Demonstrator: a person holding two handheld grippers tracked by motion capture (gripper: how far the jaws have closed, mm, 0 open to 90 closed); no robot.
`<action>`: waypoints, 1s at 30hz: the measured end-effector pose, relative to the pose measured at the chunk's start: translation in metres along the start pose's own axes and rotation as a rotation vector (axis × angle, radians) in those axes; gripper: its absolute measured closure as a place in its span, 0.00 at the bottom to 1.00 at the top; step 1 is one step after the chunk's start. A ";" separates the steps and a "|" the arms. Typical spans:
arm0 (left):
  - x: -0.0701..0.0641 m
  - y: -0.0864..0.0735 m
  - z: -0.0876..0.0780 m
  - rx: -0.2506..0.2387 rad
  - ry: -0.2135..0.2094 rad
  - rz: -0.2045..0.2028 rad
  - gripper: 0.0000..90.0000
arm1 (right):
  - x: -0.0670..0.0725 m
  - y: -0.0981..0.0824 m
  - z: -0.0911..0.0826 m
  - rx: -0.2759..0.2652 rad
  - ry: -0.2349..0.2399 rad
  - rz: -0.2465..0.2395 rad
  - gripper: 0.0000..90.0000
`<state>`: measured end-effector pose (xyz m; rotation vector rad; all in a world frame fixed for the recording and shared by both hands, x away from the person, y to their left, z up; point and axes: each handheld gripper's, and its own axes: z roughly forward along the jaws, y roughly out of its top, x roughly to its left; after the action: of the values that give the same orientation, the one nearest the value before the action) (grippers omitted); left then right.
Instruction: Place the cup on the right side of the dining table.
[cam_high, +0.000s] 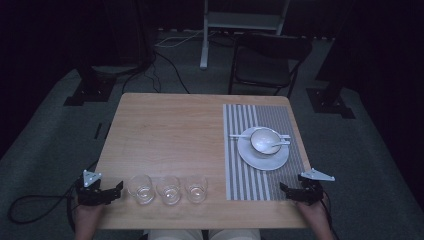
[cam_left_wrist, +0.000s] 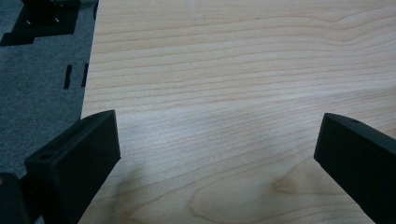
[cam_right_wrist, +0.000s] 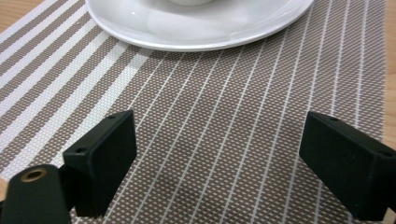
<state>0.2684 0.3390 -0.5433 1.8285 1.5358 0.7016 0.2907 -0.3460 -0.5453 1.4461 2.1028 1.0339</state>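
The left gripper (cam_high: 107, 192) rests at the near left corner of the wooden table (cam_high: 170, 130), its jaws spread wide with nothing but bare wood between them. Just beyond its fingertips, along the table's near edge, stand three clear drinking glasses in a row: the nearest glass (cam_high: 140, 188), the middle glass (cam_high: 168, 189) and the far glass (cam_high: 196, 188). The right gripper (cam_high: 292, 192) sits at the near right corner, jaws likewise wide apart and empty, over the striped placemat (cam_right_wrist: 224, 126). Ahead of its fingertips lies a white plate (cam_right_wrist: 196, 28) carrying a white bowl (cam_high: 265, 140), with what appear to be a spoon and chopsticks laid across it, though the dim high view makes that hard to confirm.

The glasses are likely the riskiest things here. They stand close together, so a jaw sliding in beside the nearest one could nudge it into the middle one, and the smooth clear wall could slip from a loose pinch; they also stand close to the near edge, where a sideways knock could send one off. On the right, pushing forward low could catch the plate's rim and shift the utensils balanced on the bowl.

A folding chair (cam_high: 267, 62) stands beyond the table's far edge, well clear of both grippers.
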 end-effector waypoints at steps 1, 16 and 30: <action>0.000 0.000 0.000 0.000 0.000 0.000 0.01 | 0.000 0.000 0.000 0.005 -0.003 0.002 0.12; -0.002 0.000 0.001 0.012 -0.003 0.017 0.01 | 0.003 0.002 0.001 0.043 -0.021 -0.027 0.12; -0.002 0.000 0.002 0.027 -0.005 0.020 0.01 | 0.004 0.004 0.004 0.066 -0.008 -0.029 0.12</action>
<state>0.2696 0.3368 -0.5441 1.8667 1.5326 0.6881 0.2938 -0.3400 -0.5444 1.4438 2.1651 0.9548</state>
